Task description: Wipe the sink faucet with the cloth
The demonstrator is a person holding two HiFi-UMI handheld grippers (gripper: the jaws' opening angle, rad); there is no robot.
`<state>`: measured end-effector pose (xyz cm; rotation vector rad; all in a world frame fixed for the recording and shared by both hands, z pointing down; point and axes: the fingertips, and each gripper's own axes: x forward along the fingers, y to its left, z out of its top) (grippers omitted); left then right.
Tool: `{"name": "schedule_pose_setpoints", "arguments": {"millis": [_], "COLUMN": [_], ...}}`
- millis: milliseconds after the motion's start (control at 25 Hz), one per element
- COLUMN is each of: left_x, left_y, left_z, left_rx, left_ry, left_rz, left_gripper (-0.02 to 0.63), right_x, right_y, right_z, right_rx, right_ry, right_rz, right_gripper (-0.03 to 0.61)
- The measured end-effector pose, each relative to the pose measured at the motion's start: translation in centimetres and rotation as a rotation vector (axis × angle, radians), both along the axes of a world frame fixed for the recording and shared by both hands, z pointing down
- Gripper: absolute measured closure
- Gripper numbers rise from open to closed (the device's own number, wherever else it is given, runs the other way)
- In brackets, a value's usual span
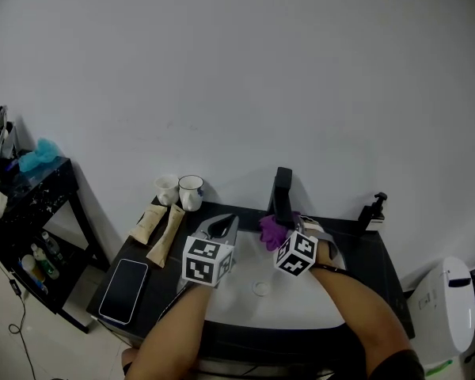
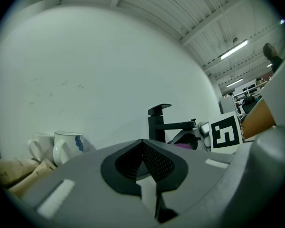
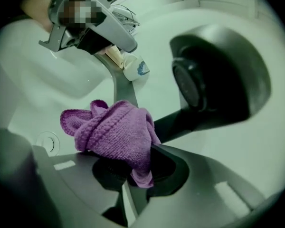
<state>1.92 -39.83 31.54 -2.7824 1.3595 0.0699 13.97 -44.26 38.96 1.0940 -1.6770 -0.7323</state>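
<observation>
**Two grippers at sink, one cloth in use**

1. Right gripper (image 3: 135, 177): jaws clamped on the purple cloth (image 3: 115, 133), which bunches out ahead of the tips, probably so the loose wad does the rubbing.
2. Faucet (image 3: 213, 80): black, just ahead and right of that gripper. The cloth lies against or just beside its spout; contact cannot be told.
3. Left gripper (image 2: 149, 170): jaws together on nothing, held back over the sink (image 1: 301, 311). Faucet ahead and to its right, well apart, so it is judged to be idle.
4. Mugs (image 2: 61, 146): ahead-left of the left gripper, clear of the work.
</observation>
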Motion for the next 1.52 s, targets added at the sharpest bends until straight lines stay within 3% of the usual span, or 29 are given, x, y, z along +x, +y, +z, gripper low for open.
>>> {"name": "schedule_pose_setpoints", "arguments": {"millis": [280,480,640,760,1160,1520], "left_x": [-0.1,-0.1,-0.1,-0.1,0.3,0.2], "left_y": [-0.1,-0.1,0.0,-0.1,-0.1,-0.1], "left_z": [-0.1,0.0,0.1,0.1,-0.1,-0.2], "left_rx": [0.002,-0.002,-0.004,-0.004,0.005,0.005], "left_ry": [0.001,-0.005,-0.007,-0.004,0.003,0.008], "left_rz": [-0.001,-0.003,-0.004,-0.006,0.009,0.011], "left_gripper": [0.597,0.597,0.597,0.597,0.597,0.597], "right_x": [4.0,8.0,8.3,7.6,7.1,6.7], "right_y": [1.8,0.5,-0.5,-1.3,-2.8,-2.5], "right_z": [-4.1,-11.4,-17.5,-19.3,-11.4,-5.3], "right_rx": [0.047,0.169,0.284,0.310,0.193,0.109], "right_ry": [0.006,-0.075,-0.156,-0.141,0.036,0.124], "right_rz": [-0.002,0.077,0.099,0.098,0.083,0.059], "right_gripper": [0.503,0.502,0.502,0.502,0.500,0.499]}}
